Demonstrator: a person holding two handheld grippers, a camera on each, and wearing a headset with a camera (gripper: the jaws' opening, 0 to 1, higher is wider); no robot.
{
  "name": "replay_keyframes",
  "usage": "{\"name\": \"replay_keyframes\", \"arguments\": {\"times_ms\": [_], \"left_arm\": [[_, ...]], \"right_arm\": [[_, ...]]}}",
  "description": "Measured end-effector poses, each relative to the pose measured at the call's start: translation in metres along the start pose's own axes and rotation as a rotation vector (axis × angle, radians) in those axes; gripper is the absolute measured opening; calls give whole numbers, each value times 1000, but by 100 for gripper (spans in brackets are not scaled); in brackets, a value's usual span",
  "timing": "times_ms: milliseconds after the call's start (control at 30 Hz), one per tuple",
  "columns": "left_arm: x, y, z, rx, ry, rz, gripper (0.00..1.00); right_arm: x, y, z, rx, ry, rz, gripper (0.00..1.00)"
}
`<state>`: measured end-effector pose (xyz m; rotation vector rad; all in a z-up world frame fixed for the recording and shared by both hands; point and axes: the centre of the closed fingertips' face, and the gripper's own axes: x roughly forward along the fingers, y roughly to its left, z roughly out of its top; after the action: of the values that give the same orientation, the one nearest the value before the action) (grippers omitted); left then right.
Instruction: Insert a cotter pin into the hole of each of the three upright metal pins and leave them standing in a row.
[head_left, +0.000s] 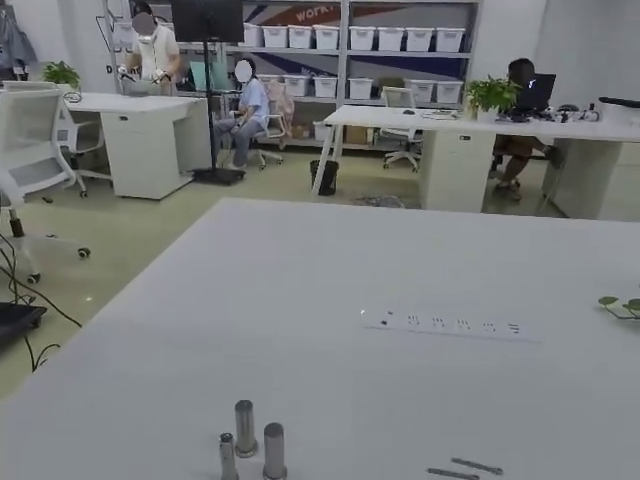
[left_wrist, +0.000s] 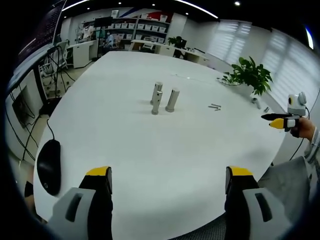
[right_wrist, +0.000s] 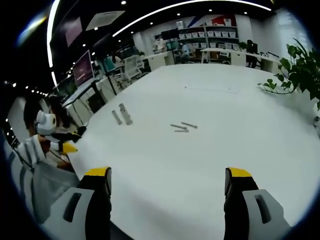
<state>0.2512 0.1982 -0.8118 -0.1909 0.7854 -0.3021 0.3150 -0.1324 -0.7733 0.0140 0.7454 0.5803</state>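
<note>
Yellow-tipped jaws of the left gripper (left_wrist: 167, 181) and right gripper (right_wrist: 167, 180) stand wide apart, grasping nothing, above the near edge of the white table (head_left: 300, 290).

3 steel pins (head_left: 247, 445) stand upright in a tight triangle, not a row, close to that edge; the head view cuts off the bases of 2. Cotters (head_left: 465, 468) lie flat to their right, well apart from the pins. The right gripper view seems to show 3, but they are too thin to count surely, and the pins' holes are too small to make out. A power strip (head_left: 450, 325) lies further back, its markings too blurred to read. A black mouse (left_wrist: 48, 167) sits at the left edge and a plant (left_wrist: 248, 74) at the right. Red writing (head_left: 322, 12) behind the shelving (head_left: 400, 60) reads "work" before a post hides the rest.
</note>
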Motion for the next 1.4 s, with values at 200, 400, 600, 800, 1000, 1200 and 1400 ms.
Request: {"name": "replay_keyframes", "arguments": {"times_ms": [200, 400, 600, 800, 1000, 1200, 1400], "left_arm": [[-1, 3, 6, 9, -5, 14, 94], [0, 6, 12, -15, -26, -1, 93], [0, 8, 15, 0, -23, 2, 93], [1, 8, 20, -18, -38, -18, 92], [1, 10, 27, 7, -45, -8, 92], [6, 8, 40, 49, -87, -14, 89], [14, 5, 46, 62, -93, -31, 88]], "right_arm": [[0, 5, -5, -28, 20, -10, 95], [1, 8, -2, -12, 3, -14, 95], [1, 8, -1, -12, 4, -19, 95], [0, 8, -2, -11, 11, -25, 95], [-1, 7, -3, -4, 6, -27, 95], [-2, 6, -6, -2, 12, -31, 95], [-5, 4, -6, 0, 12, -38, 95]]}}
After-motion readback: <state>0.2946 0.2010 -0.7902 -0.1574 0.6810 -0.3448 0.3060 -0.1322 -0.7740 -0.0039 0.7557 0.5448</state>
